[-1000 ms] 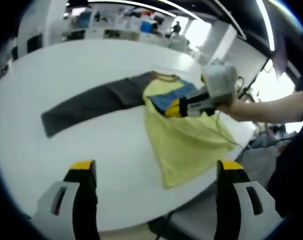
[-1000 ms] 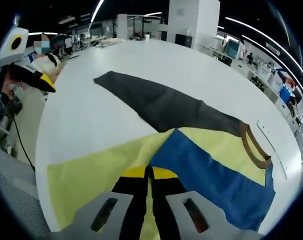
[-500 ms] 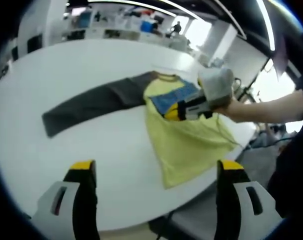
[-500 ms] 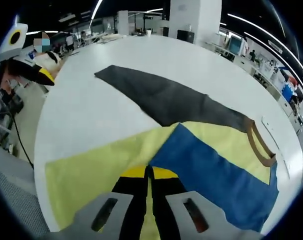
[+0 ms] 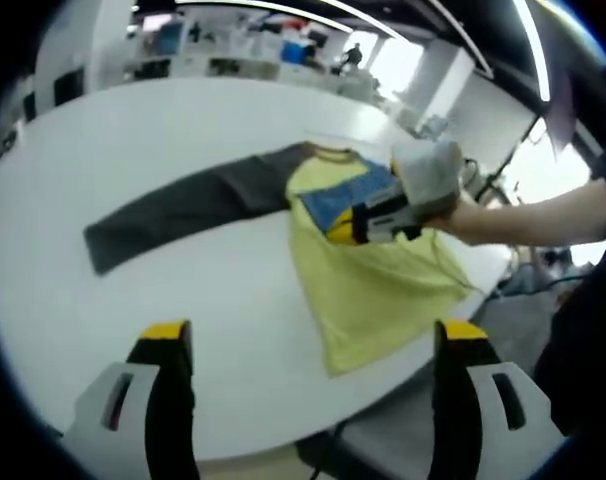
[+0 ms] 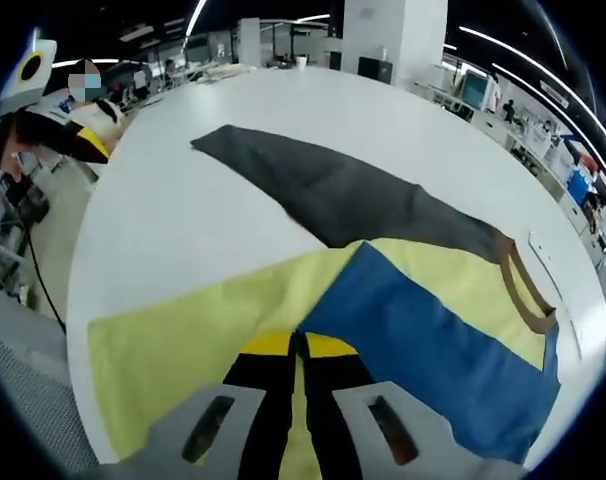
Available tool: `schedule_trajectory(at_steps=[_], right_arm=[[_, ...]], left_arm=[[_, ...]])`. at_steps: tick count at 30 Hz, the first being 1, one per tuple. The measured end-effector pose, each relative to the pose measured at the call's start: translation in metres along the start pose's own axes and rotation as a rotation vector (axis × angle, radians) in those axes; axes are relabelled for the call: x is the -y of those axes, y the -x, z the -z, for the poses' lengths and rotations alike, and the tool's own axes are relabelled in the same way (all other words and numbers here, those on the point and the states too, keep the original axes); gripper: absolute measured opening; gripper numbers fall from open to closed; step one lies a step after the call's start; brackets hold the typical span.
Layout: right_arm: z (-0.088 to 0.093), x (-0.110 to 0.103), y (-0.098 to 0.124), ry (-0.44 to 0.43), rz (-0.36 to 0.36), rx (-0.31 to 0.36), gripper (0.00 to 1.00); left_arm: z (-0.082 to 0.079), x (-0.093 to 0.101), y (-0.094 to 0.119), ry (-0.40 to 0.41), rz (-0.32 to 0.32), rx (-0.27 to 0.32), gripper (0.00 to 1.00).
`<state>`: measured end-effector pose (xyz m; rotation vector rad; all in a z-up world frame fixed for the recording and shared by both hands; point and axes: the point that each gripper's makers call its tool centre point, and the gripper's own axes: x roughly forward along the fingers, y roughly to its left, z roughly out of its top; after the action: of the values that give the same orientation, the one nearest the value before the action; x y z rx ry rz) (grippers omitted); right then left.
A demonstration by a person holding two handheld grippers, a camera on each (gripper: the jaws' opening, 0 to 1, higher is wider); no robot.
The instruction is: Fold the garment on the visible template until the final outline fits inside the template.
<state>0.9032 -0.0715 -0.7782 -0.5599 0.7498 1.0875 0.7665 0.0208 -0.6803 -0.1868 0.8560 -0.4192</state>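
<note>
A yellow garment (image 5: 373,285) lies on the white round table (image 5: 133,130), its dark grey sleeve (image 5: 183,205) stretched out to the left. Its blue sleeve (image 5: 338,200) is folded across the chest. My right gripper (image 5: 348,225), held by a hand from the right, is shut on the tip of that blue sleeve (image 6: 433,340), low over the yellow body (image 6: 173,350). In the right gripper view its jaws (image 6: 301,345) are closed together, with the grey sleeve (image 6: 333,190) and brown collar (image 6: 523,290) beyond. My left gripper (image 5: 313,345) hangs open above the table's near edge, apart from the garment.
The garment's lower hem reaches the table's rim (image 5: 403,370) at the right. My left gripper (image 6: 78,140) shows off the table's far left edge in the right gripper view. Office desks and shelves (image 5: 233,50) stand behind the table.
My right gripper has crept slightly left across the garment with the blue sleeve in it. The left gripper has stayed where it was.
</note>
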Motion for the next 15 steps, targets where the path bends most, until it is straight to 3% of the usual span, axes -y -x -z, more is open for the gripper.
schedule_trajectory(at_steps=[7,15], right_arm=[[0.0,0.0,-0.001,-0.002,-0.015,0.001,0.03],[0.002,0.001,0.011,-0.072,-0.033,0.04,0.1]], left_arm=[[0.001,0.0,0.0,0.002,0.001,-0.008,0.96],[-0.005,0.001,0.003,-0.002,-0.004,-0.007,0.96]])
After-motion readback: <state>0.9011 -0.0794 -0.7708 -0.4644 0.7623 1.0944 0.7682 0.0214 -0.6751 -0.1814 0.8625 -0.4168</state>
